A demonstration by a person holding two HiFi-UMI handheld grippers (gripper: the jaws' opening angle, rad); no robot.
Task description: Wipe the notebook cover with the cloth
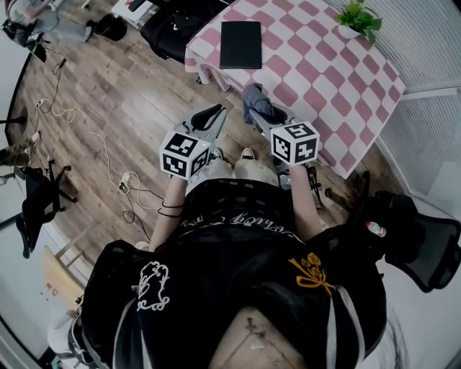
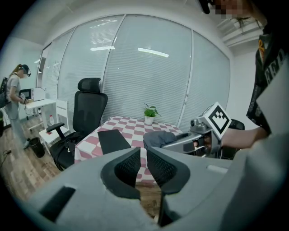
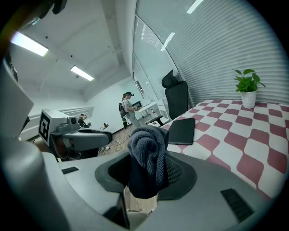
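Note:
A black notebook (image 1: 240,45) lies flat on the pink-and-white checked table (image 1: 331,79), near its far left corner. It also shows in the left gripper view as the notebook (image 2: 113,140) and in the right gripper view as the notebook (image 3: 182,131). My right gripper (image 1: 259,115) hovers at the table's near edge, shut on a bunched grey cloth (image 3: 146,158), well short of the notebook. The cloth (image 1: 256,101) hangs over the jaws. My left gripper (image 1: 210,117) is beside it over the floor, its jaws (image 2: 143,164) nearly together and holding nothing.
A potted plant (image 1: 358,20) stands at the table's far right corner. A black office chair (image 2: 86,113) is by the table's left side, another chair (image 1: 414,238) at my right. Cables (image 1: 72,115) lie on the wooden floor. A person (image 2: 16,103) stands far left.

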